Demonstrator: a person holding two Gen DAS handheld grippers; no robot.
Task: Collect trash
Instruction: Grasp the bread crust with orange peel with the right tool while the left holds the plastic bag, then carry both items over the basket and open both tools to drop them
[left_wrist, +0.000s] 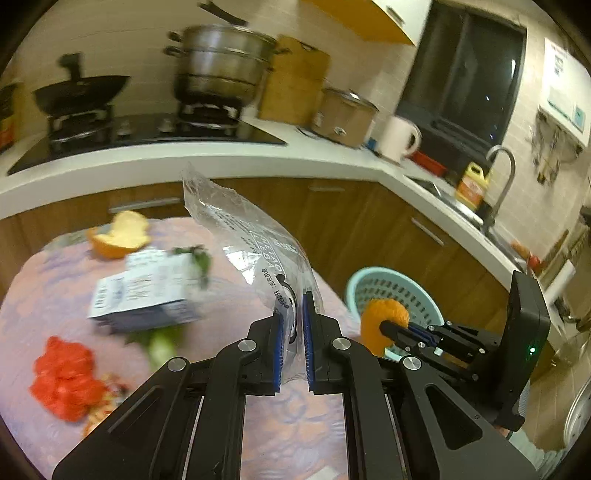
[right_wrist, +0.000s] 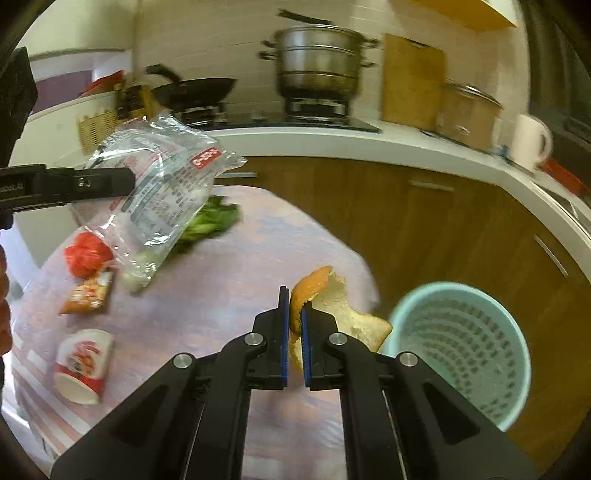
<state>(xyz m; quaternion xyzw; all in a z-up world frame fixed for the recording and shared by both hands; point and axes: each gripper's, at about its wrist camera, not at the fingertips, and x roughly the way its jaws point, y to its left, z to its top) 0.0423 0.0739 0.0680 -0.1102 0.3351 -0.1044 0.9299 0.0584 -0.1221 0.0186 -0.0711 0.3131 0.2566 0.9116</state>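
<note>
My left gripper (left_wrist: 293, 314) is shut on a clear plastic bag (left_wrist: 243, 236) and holds it above the pink table; it also shows in the right wrist view (right_wrist: 162, 192). My right gripper (right_wrist: 293, 314) is shut on an orange peel (right_wrist: 332, 295) near the table's right edge, beside the light blue basket (right_wrist: 461, 350). In the left wrist view the right gripper (left_wrist: 395, 328) holds the peel (left_wrist: 382, 317) over the basket's rim (left_wrist: 369, 280). On the table lie another orange peel (left_wrist: 120, 232), a paper carton (left_wrist: 144, 295), a red bag (left_wrist: 62, 376), greens (right_wrist: 210, 221), a snack wrapper (right_wrist: 86, 291) and a paper cup (right_wrist: 83, 365).
The pink tablecloth (right_wrist: 221, 280) covers a round table. Behind it runs a white counter (left_wrist: 221, 155) with wooden cabinets, a stove with a wok (left_wrist: 79, 92) and a steel steamer pot (left_wrist: 221, 62), a cutting board, a white mug (left_wrist: 399, 138) and a sink at right.
</note>
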